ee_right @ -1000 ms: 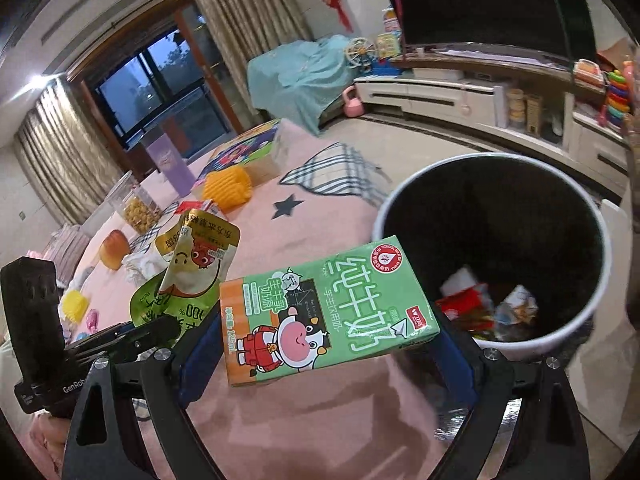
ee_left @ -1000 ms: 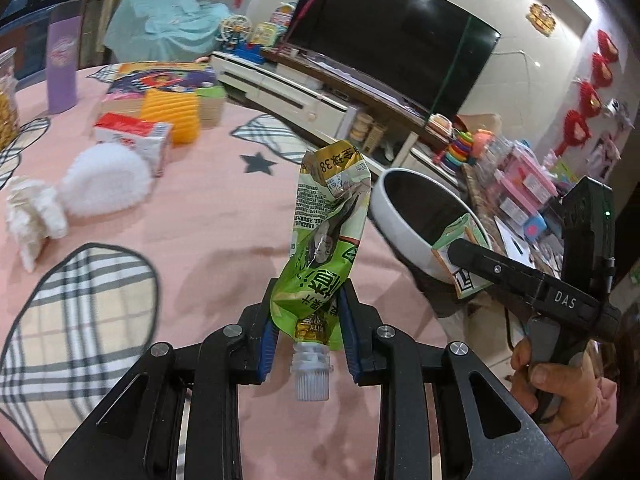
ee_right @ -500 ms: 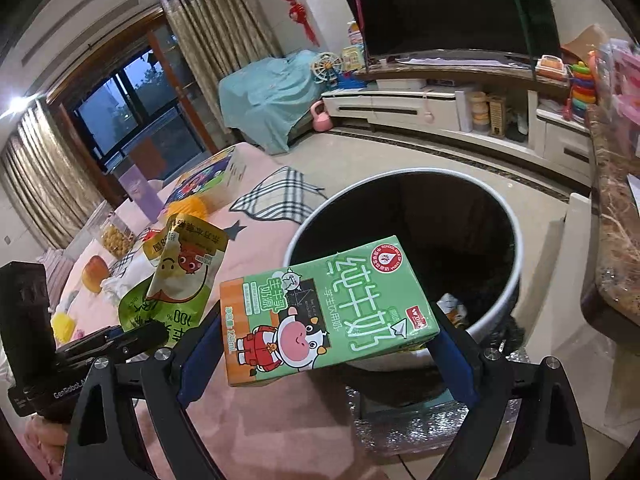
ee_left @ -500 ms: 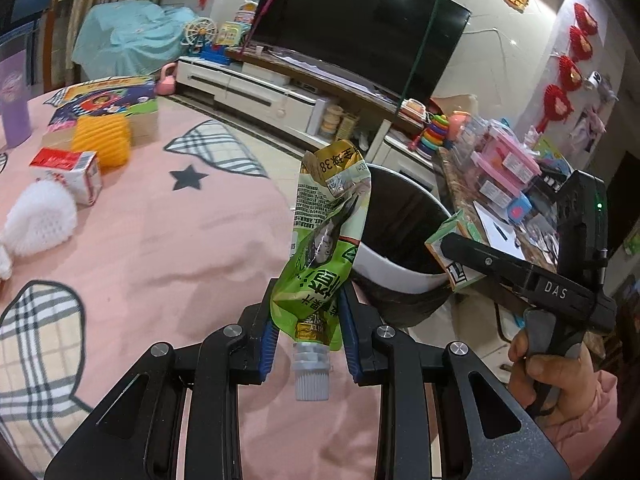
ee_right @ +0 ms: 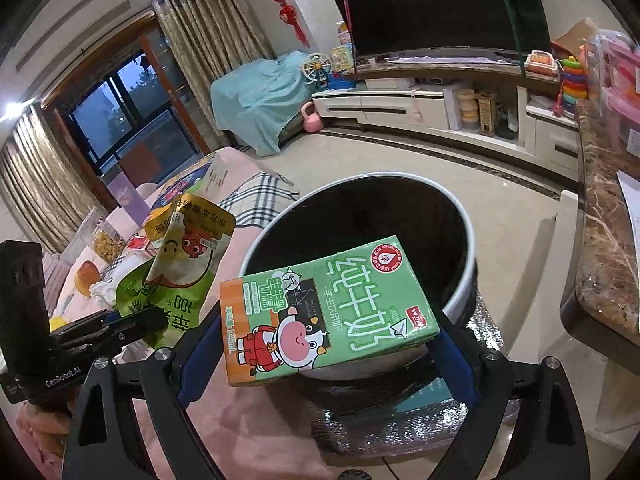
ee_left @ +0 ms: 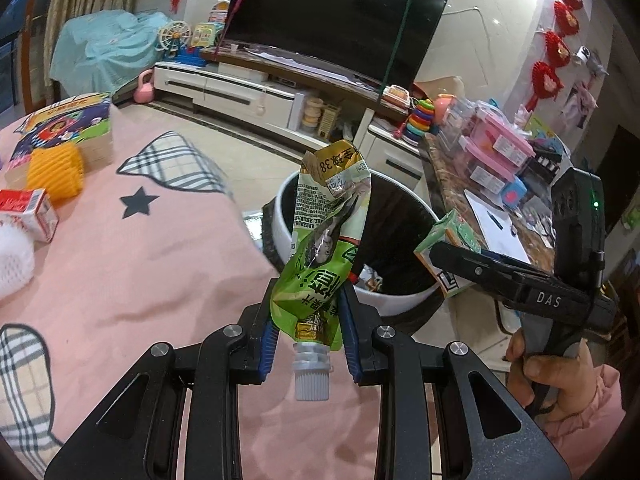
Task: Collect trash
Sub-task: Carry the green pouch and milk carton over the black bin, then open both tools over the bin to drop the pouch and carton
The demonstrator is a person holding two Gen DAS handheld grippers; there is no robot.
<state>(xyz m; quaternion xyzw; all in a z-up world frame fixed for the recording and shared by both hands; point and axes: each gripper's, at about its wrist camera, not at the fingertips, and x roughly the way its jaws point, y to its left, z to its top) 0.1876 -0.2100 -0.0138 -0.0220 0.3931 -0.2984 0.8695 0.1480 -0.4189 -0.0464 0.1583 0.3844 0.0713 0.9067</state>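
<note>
Left gripper (ee_left: 308, 344) clamped narrow on a crumpled green drink pouch (ee_left: 326, 248), blue pads pinching its lower end just above the grey screw cap (ee_left: 312, 376); cap points back toward the camera, torn top of the pouch stands up in front of the trash bin (ee_left: 280, 216). Right gripper (ee_right: 320, 356) spread wide, its pads pressed against the two short ends of a green milk carton (ee_right: 326, 308), which lies flat and slightly tilted, printed cow face up. Carton sits over the near rim of the bin (ee_right: 460, 292) in the right wrist view. Bin is white-rimmed, dark inside, standing on the floor just beside the edge of the pink tablecloth (ee_left: 140, 272); some scraps show at its bottom in the left wrist view. From the left wrist view the right gripper (ee_left: 436, 256) shows with the carton (ee_left: 452, 236) at the bin's far right rim. On the table, well apart from the bin: a small red-and-white carton (ee_left: 30, 214), a yellow ribbed object (ee_left: 56, 174), a colourful box (ee_left: 68, 124).
</note>
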